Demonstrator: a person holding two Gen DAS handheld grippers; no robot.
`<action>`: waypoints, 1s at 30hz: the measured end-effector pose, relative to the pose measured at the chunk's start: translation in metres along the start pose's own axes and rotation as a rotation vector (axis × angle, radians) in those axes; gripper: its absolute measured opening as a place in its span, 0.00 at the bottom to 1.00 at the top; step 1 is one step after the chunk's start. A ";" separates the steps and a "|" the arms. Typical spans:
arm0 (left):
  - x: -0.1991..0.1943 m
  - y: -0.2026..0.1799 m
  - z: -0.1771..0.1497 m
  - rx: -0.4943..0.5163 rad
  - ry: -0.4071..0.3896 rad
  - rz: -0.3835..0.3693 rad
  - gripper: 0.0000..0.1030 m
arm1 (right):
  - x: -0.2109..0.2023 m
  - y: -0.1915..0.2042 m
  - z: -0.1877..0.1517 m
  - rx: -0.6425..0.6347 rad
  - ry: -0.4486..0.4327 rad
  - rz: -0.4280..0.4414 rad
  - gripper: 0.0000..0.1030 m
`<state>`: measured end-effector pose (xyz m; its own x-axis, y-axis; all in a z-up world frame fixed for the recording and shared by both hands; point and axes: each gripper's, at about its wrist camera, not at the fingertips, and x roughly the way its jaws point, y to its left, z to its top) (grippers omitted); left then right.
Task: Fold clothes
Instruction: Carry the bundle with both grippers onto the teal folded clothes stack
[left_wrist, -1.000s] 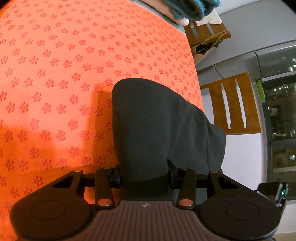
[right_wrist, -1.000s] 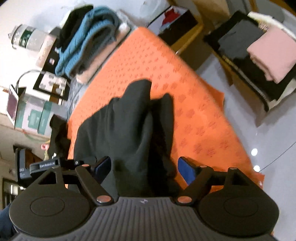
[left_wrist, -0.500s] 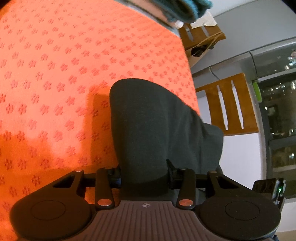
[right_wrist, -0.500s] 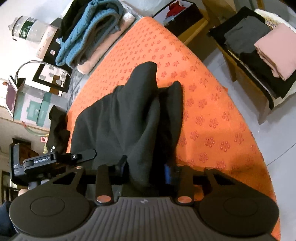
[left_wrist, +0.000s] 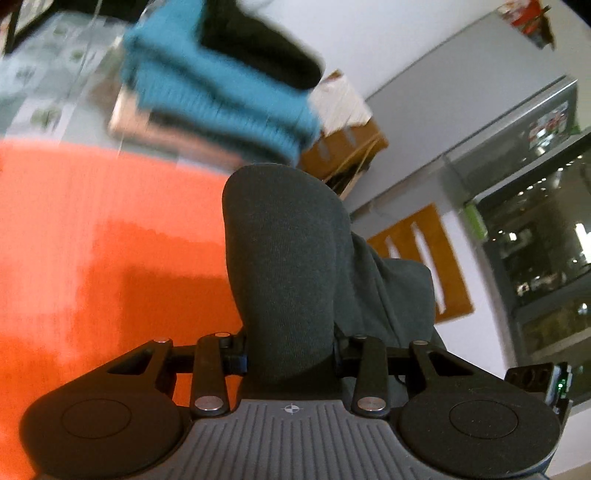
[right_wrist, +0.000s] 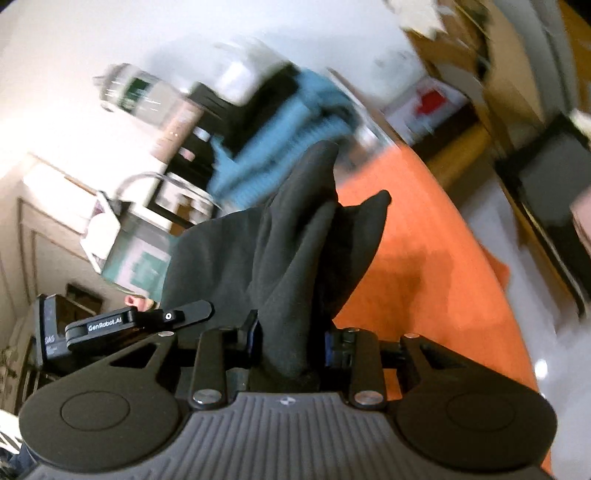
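Note:
A dark grey-black garment (left_wrist: 295, 258) bulges up between the fingers of my left gripper (left_wrist: 290, 354), which is shut on a thick fold of it. In the right wrist view the same garment (right_wrist: 295, 251) rises in bunched folds from my right gripper (right_wrist: 290, 343), whose pads press on it from both sides. The cloth hangs lifted above the orange flower-print mat (left_wrist: 92, 240), also visible at the right (right_wrist: 424, 258). Both views are blurred by motion.
A pile of folded clothes with a blue knit (left_wrist: 221, 96) lies at the mat's far end (right_wrist: 288, 133). A wooden chair (left_wrist: 424, 266) and a cardboard box (left_wrist: 343, 147) stand beyond the table. A bottle (right_wrist: 147, 96) and boxes sit at the back left.
My right gripper went from open around the garment to shut on it. Both grippers then rose with the cloth, and the views tilted up toward the far pile and wall.

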<state>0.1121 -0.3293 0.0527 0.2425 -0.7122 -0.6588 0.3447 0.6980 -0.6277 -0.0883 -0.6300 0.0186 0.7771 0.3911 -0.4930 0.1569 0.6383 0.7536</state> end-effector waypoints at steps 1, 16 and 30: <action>-0.004 -0.004 0.015 0.008 -0.016 -0.010 0.39 | 0.002 0.006 0.014 -0.012 -0.011 0.015 0.35; -0.010 -0.033 0.248 0.001 -0.150 -0.024 0.40 | 0.091 0.091 0.270 -0.088 -0.075 0.154 0.35; 0.077 0.037 0.385 -0.051 -0.188 -0.011 0.44 | 0.251 0.047 0.386 0.061 -0.047 0.191 0.36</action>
<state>0.4923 -0.3877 0.1384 0.4058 -0.7181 -0.5653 0.3034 0.6893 -0.6579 0.3491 -0.7574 0.0982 0.8238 0.4687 -0.3188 0.0392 0.5139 0.8569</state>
